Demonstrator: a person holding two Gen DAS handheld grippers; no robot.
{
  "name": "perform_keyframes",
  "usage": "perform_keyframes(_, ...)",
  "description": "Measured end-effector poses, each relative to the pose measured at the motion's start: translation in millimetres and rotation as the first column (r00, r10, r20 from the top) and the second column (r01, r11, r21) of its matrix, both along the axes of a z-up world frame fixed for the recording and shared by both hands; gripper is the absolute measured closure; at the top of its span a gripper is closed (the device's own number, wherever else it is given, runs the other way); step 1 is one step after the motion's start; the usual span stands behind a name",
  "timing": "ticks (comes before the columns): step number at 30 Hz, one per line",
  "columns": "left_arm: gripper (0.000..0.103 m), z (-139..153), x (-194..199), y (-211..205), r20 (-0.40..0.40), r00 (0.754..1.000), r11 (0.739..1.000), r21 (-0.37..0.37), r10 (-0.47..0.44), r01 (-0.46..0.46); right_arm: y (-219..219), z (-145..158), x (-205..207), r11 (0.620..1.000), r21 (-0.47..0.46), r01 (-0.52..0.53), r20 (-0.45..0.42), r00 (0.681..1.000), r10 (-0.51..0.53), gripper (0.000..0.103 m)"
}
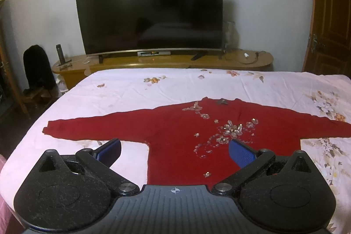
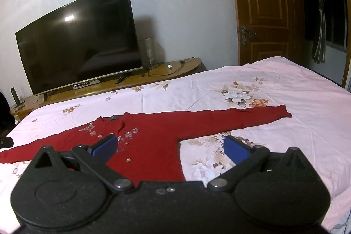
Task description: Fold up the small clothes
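A red long-sleeved sweater [image 1: 175, 124] with shiny sequin flowers lies flat, face up, on the bed, both sleeves spread out sideways. It also shows in the right wrist view [image 2: 153, 137]. My left gripper [image 1: 174, 151] is open and empty, held above the sweater's lower left side near the left armpit. My right gripper [image 2: 170, 147] is open and empty, held above the sweater's lower right side near the right armpit. The sweater's hem is hidden behind the grippers.
The bed has a pale pink floral sheet [image 1: 153, 89], seen also in the right wrist view [image 2: 296, 91]. Beyond its far edge stand a wooden TV cabinet [image 1: 162, 60] and a large TV [image 1: 151, 10]. A wooden door [image 2: 265, 8] is at the right.
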State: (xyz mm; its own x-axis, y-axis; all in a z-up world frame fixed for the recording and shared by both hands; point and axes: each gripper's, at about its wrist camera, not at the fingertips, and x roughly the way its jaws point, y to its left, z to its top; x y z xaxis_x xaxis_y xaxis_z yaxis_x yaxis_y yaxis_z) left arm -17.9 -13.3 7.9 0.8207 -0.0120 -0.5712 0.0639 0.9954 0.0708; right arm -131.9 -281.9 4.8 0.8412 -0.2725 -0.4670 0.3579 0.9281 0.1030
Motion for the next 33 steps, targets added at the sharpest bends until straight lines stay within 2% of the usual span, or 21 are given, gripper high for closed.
perform_keyframes(15,0.000,-11,32,-36,-0.035,0.999,0.999,0.013,-0.037,0.037,-28,-12,17,0.999,0.006,0.041,-0.030,0.999,-0.040,0.000)
perform_keyframes(29,0.000,-45,91,-109,-0.100,0.992,0.997,0.025,-0.075,0.078,-93,-39,57,0.995,0.031,0.096,-0.072,0.993,-0.093,0.001)
perform_keyframes(33,0.000,-57,111,-132,-0.124,0.990,0.996,0.032,-0.075,0.079,-120,-49,72,0.992,0.043,0.120,-0.081,0.990,-0.117,0.007)
